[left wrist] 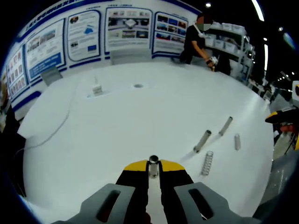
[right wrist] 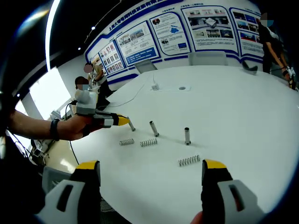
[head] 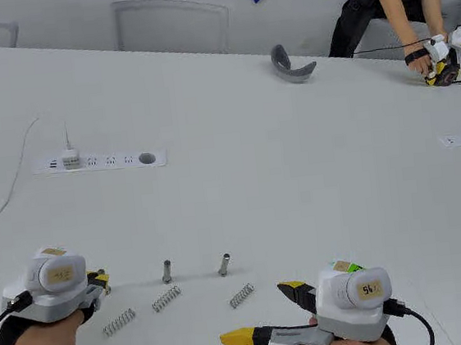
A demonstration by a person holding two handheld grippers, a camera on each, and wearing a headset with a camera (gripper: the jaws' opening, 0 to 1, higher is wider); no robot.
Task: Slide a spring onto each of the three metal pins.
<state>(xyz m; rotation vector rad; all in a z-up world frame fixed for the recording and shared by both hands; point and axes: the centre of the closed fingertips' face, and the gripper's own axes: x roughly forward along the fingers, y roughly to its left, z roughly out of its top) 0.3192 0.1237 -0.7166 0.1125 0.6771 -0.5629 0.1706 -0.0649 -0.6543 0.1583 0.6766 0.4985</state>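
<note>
Springs (head: 166,299) lie loose on the white desk (head: 297,174), just in front of the pins (head: 167,271). The left tongs (left wrist: 153,169) clamp the leftmost pin (left wrist: 153,165), likely to steady it upright. The right tongs (right wrist: 150,166) gape empty, ready for a spring.

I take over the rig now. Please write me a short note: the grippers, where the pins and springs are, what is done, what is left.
The left gripper is shut on the left pin.
The right gripper is open and empty.
The middle pin and right pin stand bare.
The left spring, middle spring and right spring lie loose in front of the pins.
Done: no spring is on a pin.
Left: all three.
</note>
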